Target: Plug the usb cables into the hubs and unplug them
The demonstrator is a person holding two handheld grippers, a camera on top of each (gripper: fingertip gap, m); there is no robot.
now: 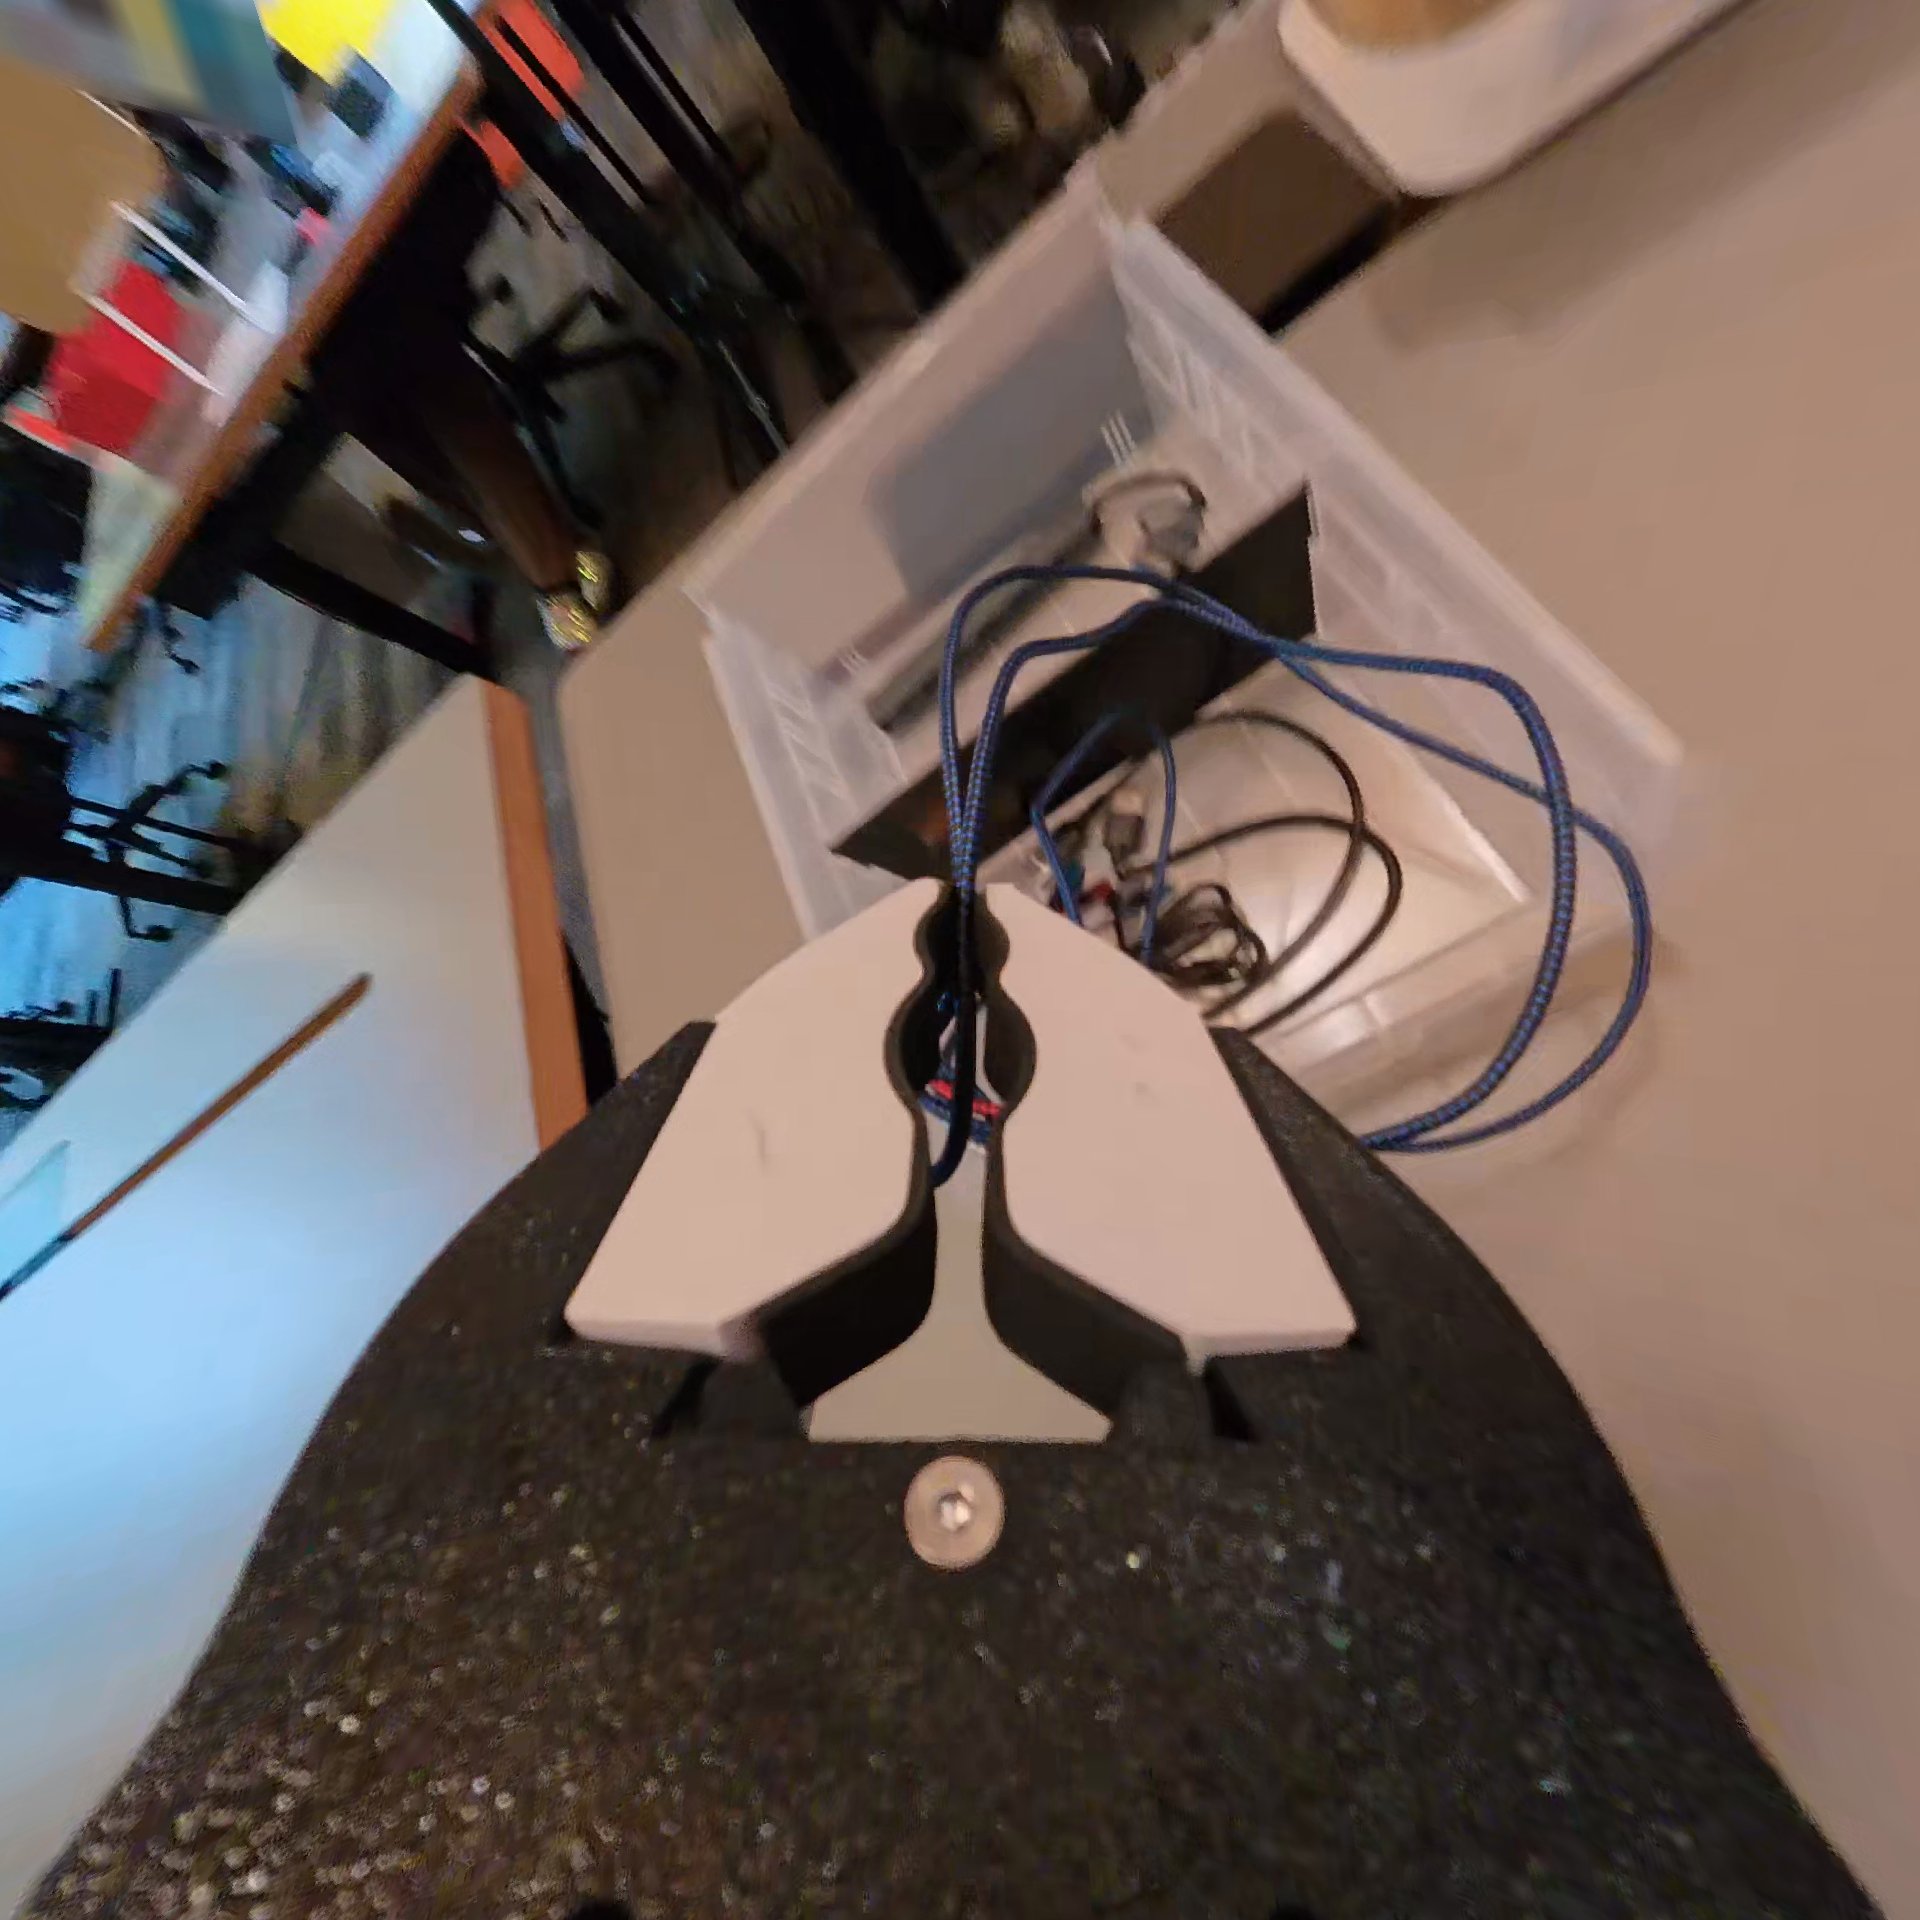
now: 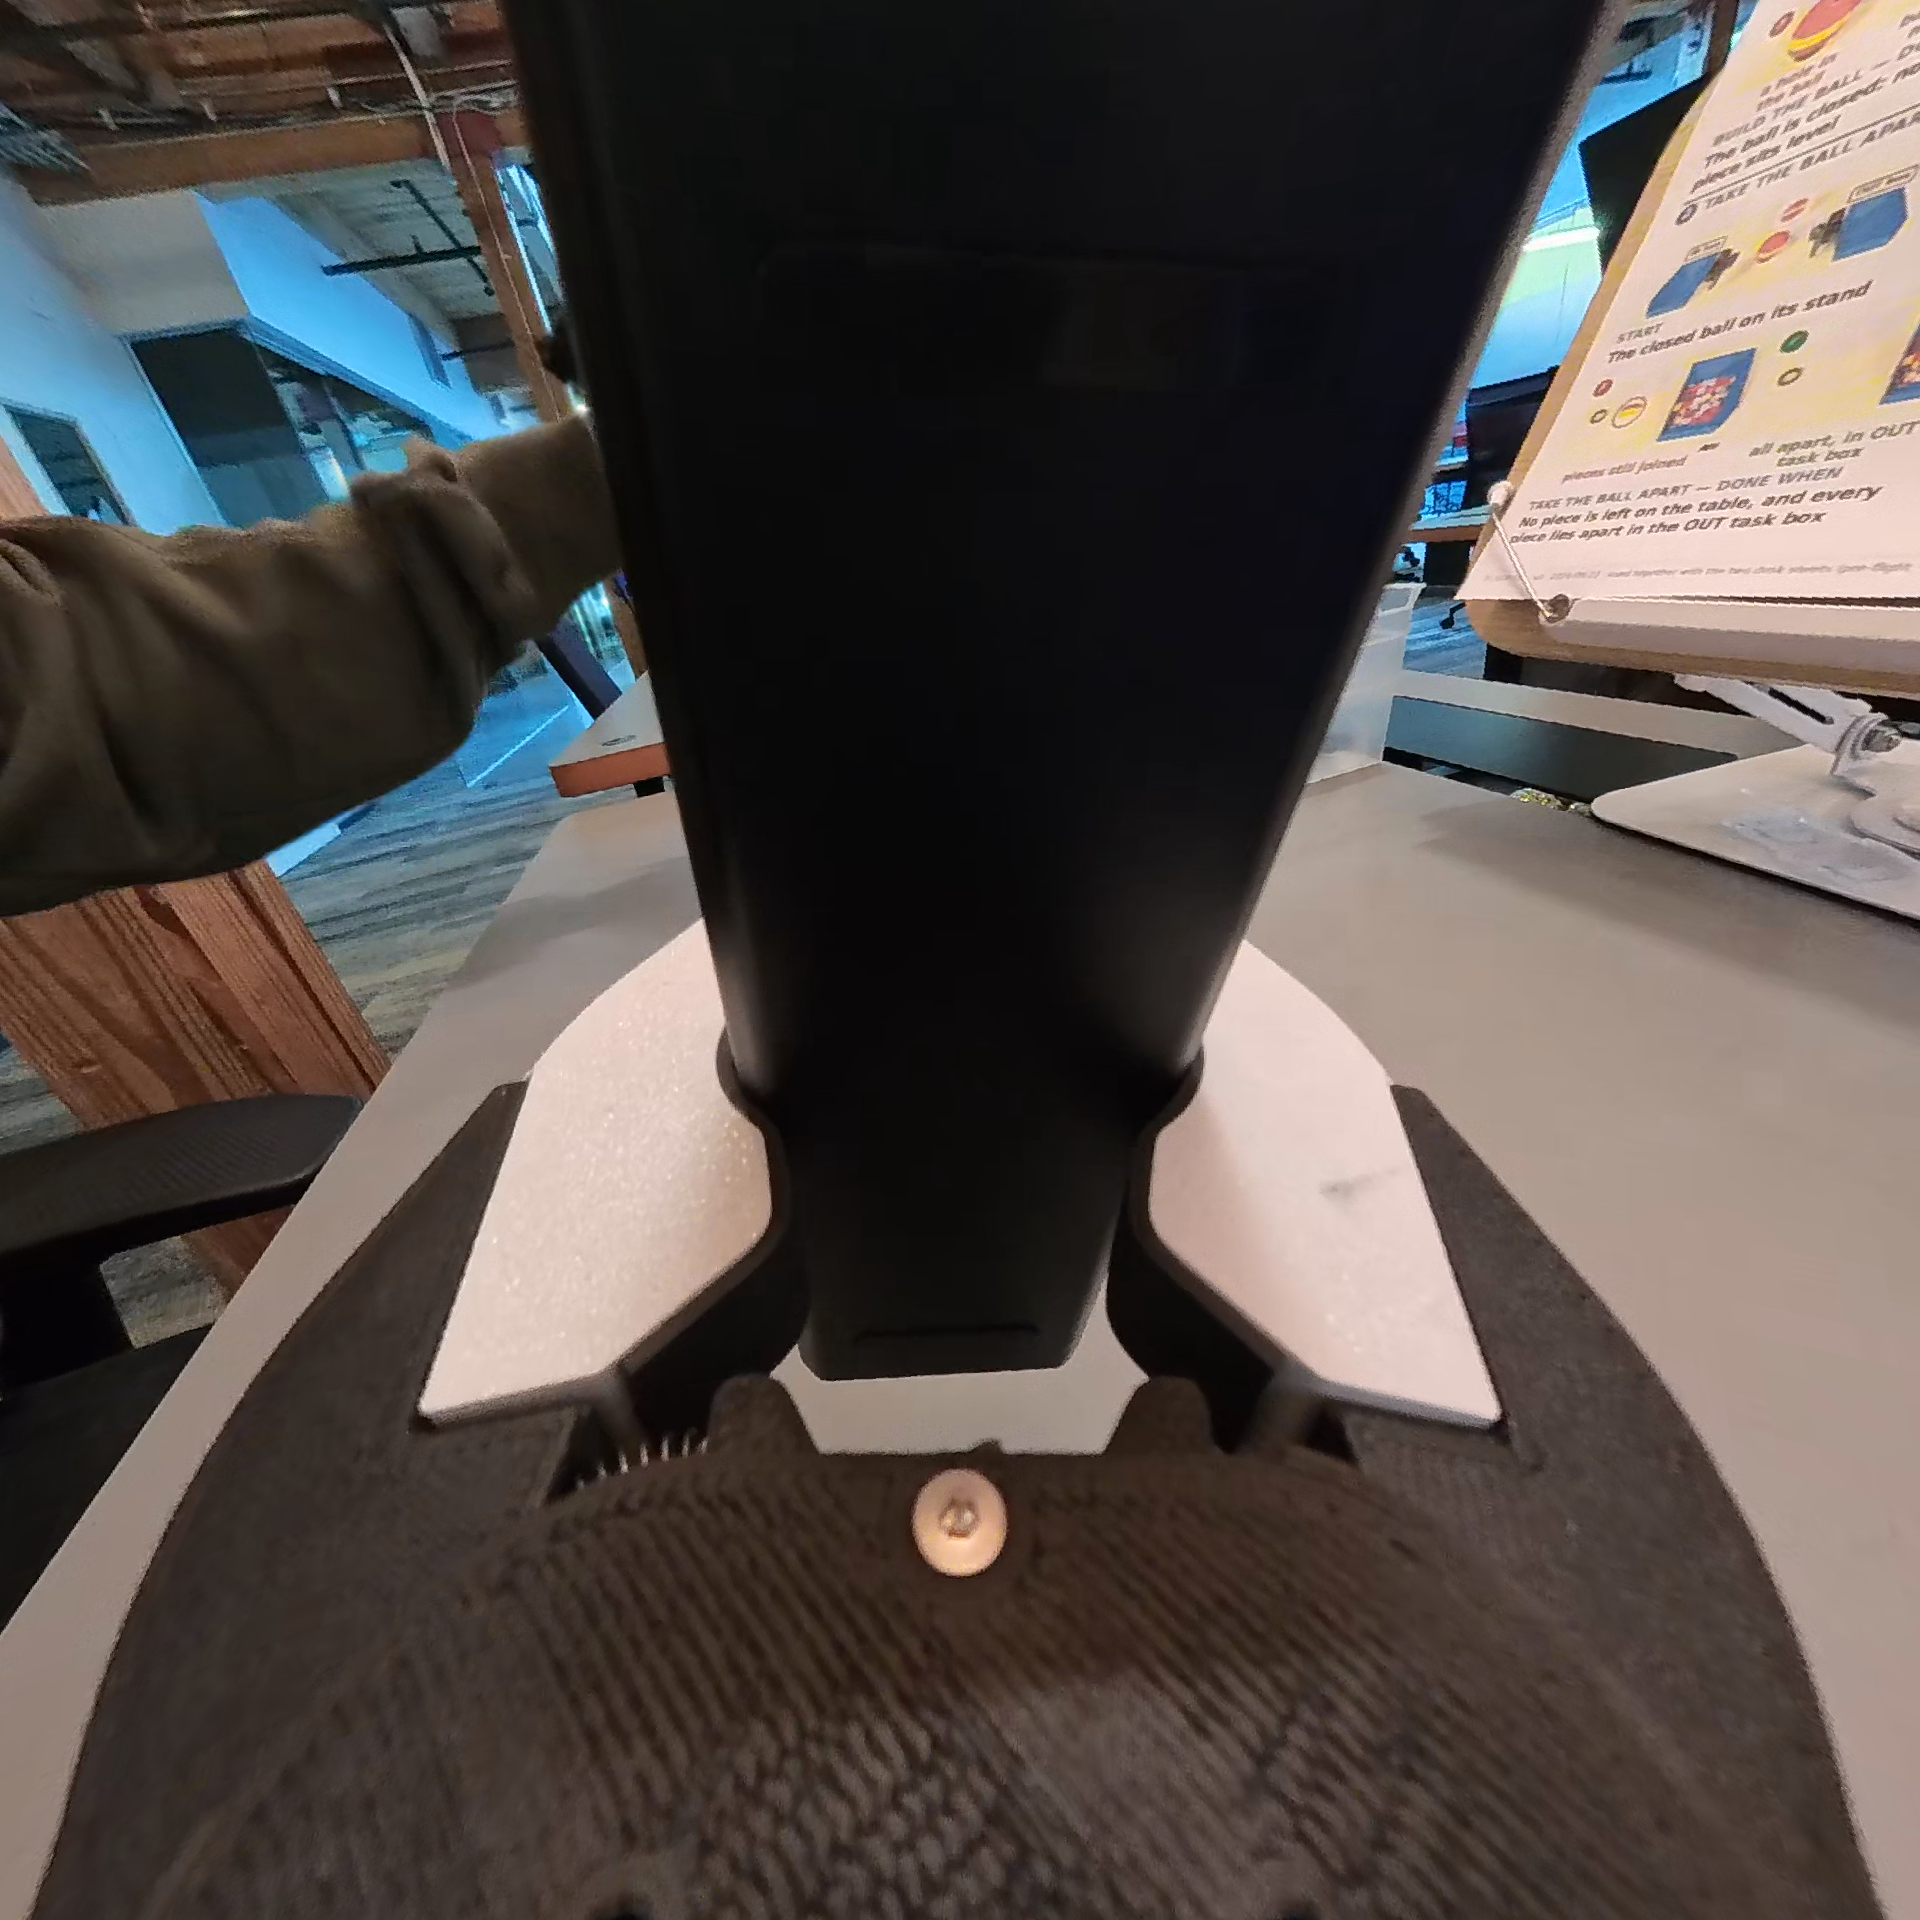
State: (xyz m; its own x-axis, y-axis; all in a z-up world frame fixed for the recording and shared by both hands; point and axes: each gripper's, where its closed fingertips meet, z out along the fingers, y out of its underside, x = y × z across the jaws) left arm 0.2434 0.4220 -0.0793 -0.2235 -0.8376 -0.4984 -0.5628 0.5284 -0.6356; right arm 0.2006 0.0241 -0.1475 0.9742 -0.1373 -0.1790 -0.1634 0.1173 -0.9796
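In the left wrist view my left gripper (image 1: 964,904) is shut on a blue braided USB cable (image 1: 1538,790). The cable runs up from between the fingers and loops into and over the side of a clear plastic bin (image 1: 1351,499). The bin holds a black cable (image 1: 1361,831) and several small connectors. In the right wrist view my right gripper (image 2: 961,997) is shut on a long black USB hub (image 2: 956,520), held upright. The hub fills the middle of the view and hides the fingertips.
A grey table (image 2: 1558,1091) lies under both grippers. A sheet of printed instructions on a wooden board (image 2: 1704,343) stands on a white stand at the right. A person's sleeved arm (image 2: 260,644) reaches across at the left. A white container (image 1: 1455,94) sits beyond the bin.
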